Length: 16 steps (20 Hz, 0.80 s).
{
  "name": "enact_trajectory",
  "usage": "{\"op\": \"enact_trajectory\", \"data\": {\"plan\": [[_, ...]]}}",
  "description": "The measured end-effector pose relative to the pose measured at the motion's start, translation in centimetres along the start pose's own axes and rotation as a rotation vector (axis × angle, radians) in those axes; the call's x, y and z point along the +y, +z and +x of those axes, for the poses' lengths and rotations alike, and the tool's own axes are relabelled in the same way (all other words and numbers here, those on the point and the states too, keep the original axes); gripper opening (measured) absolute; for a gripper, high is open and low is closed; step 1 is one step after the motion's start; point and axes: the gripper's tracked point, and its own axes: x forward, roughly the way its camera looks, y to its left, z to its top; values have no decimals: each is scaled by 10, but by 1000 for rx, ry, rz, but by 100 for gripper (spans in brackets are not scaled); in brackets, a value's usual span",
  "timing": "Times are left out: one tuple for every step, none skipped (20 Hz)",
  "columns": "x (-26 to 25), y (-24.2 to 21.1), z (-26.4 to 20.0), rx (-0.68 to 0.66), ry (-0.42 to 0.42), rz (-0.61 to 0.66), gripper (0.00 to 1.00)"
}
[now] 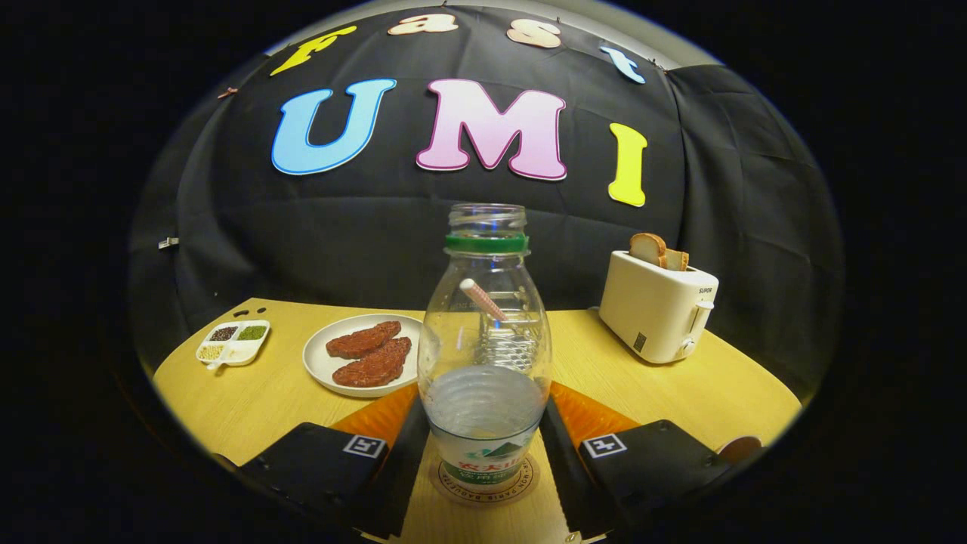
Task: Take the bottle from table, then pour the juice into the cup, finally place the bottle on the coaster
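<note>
gripper view: the clear plastic bottle (pixel 484 340) stands upright on the round coaster (pixel 487 483) on the worktop (pixel 249 400), between the fingers (pixel 394 453), which flank its base; i cannot tell whether they press it. beyond the bottle to one side sits a plate of meat patties (pixel 361 355), to the other a toaster (pixel 659 306) with bread.

A black cloth wall (pixel 363 227) hangs in soft folds behind a pale wooden tabletop (pixel 650 385). Toward the back of the tabletop stand a cream toaster (pixel 659 316) with bread slices (pixel 657 251) in its slots, a white plate (pixel 317 361) carrying two brown patties (pixel 370 352), and a small divided dish (pixel 233 341) of seasonings. The light is dim and warm.
</note>
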Motion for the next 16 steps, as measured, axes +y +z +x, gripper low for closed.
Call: {"op": "enact_trajectory", "data": {"plan": [[-2,-1,-2,6,-7,-3,82],[0,-2,-2,10,-4,-1,93],[2,-1,-4,11,3,-2,98],[4,1,-8,7,12,-4,100],[4,2,-10,8,13,-12,100],[4,1,-14,15,15,-19,99],[4,0,-19,23,14,-22,97],[4,1,-25,25,12,-20,98],[4,3,-31,24,8,-18,97],[2,4,-38,26,0,-21,97],[1,4,-44,31,-6,-27,97],[1,5,-54,37,-4,-33,97],[1,8,-64,36,2,-38,97],[-2,12,-75,32,6,-48,98],[-4,20,-90,20,11,-54,98],[-7,30,-106,5,20,-55,98]]}}
